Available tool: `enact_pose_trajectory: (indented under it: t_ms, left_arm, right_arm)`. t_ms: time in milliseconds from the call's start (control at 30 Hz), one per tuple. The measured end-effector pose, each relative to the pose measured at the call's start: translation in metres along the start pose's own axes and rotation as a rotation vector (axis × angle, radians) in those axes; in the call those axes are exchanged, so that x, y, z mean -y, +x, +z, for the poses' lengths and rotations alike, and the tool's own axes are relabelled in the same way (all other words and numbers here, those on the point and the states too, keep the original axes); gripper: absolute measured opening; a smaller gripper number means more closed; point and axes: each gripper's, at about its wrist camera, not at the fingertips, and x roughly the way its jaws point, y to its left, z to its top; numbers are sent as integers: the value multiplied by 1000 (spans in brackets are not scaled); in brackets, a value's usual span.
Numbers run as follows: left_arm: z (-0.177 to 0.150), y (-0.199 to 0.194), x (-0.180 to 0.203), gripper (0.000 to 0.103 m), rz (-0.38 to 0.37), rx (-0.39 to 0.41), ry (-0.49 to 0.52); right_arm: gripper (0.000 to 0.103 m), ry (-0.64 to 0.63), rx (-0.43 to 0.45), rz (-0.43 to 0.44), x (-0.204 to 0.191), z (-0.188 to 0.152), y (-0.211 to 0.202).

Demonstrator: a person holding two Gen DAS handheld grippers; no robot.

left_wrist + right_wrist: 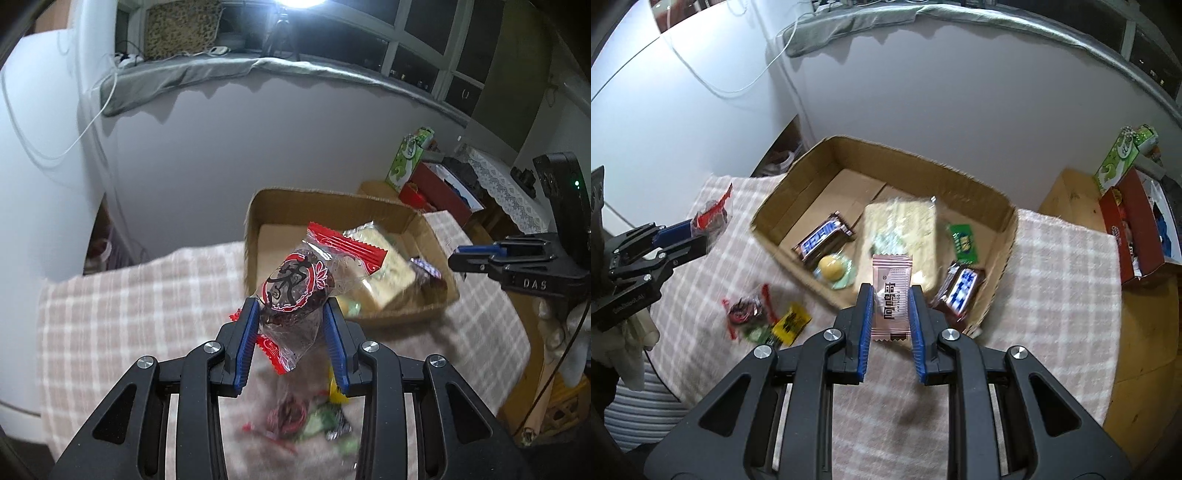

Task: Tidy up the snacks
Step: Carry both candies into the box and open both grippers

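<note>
My left gripper (291,308) is shut on a clear packet with red ends and a dark snack (299,286), held above the checked cloth, short of the cardboard box (255,236). It also shows at the left of the right wrist view (701,230). My right gripper (889,293) is shut on a pink wrapped candy (891,295), held over the near wall of the box (1001,258). Inside the box lie a large pale cracker pack (905,229), two dark chocolate bars (823,240) (962,291), a green packet (964,242) and a yellow round snack (831,266).
Loose snacks lie on the cloth left of the box: a red packet (744,308), a yellow packet (790,323), a green one (759,334). A red box (1134,229) and green carton (1119,158) stand at right. A white wall is behind.
</note>
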Motion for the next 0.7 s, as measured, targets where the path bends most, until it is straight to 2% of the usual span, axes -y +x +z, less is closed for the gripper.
enact_pose_trajectory:
  t_ms: [267,700]
  left_arm:
    - [21,32,7,34,-20,-32,15]
    - [35,73,10,34,3,-94,3]
  right_arm:
    - [20,24,-17,-45,23,14,17]
    - [20,49,-74,-60,41,26,54]
